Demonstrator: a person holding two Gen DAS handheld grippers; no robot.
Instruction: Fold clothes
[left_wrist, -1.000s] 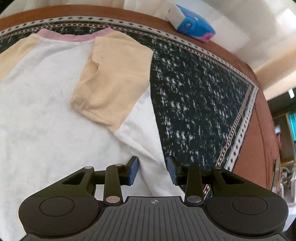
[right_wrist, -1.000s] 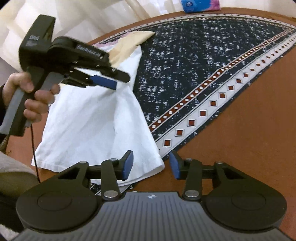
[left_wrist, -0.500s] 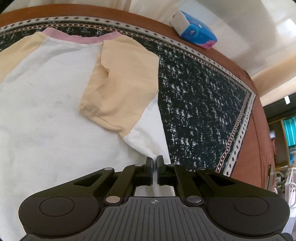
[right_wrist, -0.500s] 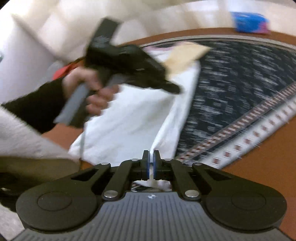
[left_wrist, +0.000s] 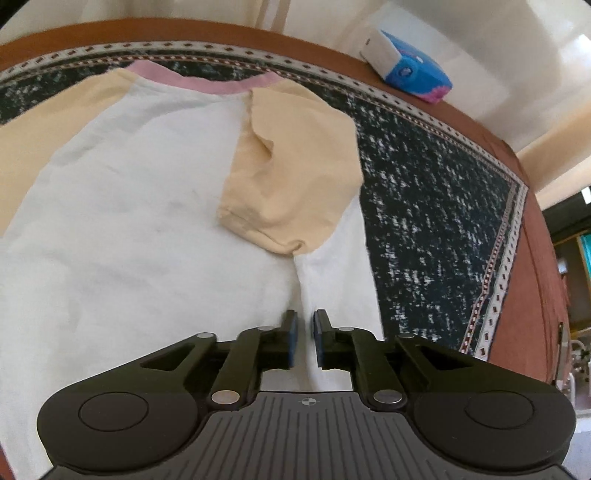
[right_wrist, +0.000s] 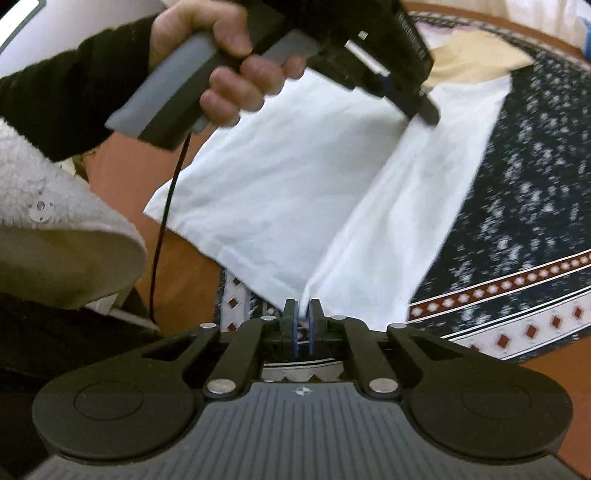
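We are folding the shirt (left_wrist: 140, 206), which is lying flat on the worktop (left_wrist: 524, 258). The right gripper (right_wrist: 303, 314) is pinching its hem corner; the left gripper (left_wrist: 303, 328) has just been opening to a narrow gap, with cloth between its pads but not clamped. With the left grip loosening, the side fold may be slipping free and dragging crooked.

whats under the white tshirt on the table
A dark speckled cloth with a patterned border lies under the t-shirt, over the brown table. Whatever the shirt covers directly cannot be seen.
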